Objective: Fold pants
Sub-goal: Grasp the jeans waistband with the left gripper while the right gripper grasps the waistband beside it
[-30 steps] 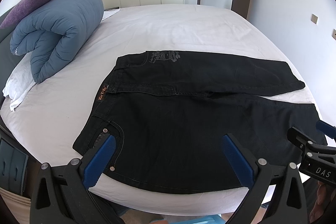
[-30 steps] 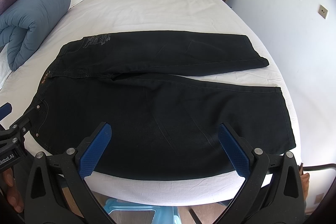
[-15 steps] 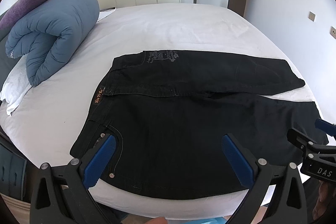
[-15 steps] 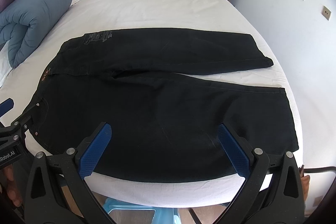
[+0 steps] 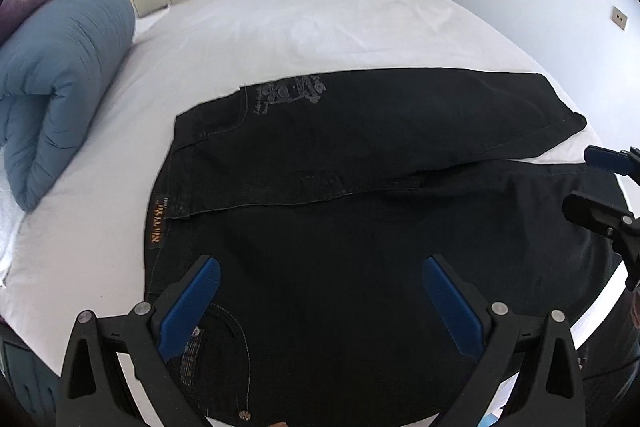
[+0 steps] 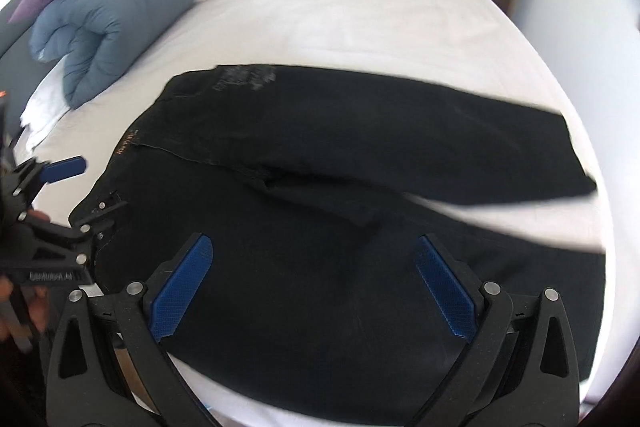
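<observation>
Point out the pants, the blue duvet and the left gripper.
pants (image 5: 360, 227), left wrist view, middle of the near leg.
blue duvet (image 5: 60, 75), left wrist view, top of the roll.
left gripper (image 5: 320, 303), left wrist view, midway between fingertips.

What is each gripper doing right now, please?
Left gripper: open, holding nothing, over the black pants.
Right gripper: open, holding nothing.

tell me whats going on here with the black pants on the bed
A person holds a two-finger tool in each hand over a pair of black pants spread flat on a white bed, legs apart, waistband toward a rolled blue duvet. The left tool hangs open near the waist end, and the right tool is open over the nearer leg. Neither grips any cloth, so no fold has begun.
</observation>
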A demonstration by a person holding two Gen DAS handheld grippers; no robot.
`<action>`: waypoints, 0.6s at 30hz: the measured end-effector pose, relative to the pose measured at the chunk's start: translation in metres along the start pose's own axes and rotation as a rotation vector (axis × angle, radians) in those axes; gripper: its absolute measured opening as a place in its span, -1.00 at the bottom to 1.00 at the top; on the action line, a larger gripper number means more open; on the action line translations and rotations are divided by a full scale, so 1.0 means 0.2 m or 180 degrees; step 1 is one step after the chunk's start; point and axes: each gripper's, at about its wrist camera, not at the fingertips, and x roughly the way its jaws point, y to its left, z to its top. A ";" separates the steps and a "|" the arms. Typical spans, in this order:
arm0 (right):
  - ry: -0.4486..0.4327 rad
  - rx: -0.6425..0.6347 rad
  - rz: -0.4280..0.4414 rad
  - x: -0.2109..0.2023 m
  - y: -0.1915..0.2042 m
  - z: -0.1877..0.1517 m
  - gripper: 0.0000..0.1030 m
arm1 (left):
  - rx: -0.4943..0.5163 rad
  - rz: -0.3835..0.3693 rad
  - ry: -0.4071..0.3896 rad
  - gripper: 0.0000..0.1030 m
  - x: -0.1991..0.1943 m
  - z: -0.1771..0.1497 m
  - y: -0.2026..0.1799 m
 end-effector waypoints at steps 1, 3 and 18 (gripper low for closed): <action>-0.0030 -0.0150 0.0062 0.03 -0.01 0.05 1.00 | -0.0034 -0.0074 0.0023 1.00 0.04 0.06 0.06; -0.0055 -0.0418 0.0184 0.10 -0.02 0.15 1.00 | 0.0130 0.0049 -0.0130 1.00 0.09 0.19 0.16; 0.0241 -0.1287 0.1232 0.65 -0.18 0.58 0.45 | 0.1403 -0.0335 0.0748 0.61 0.96 0.97 0.61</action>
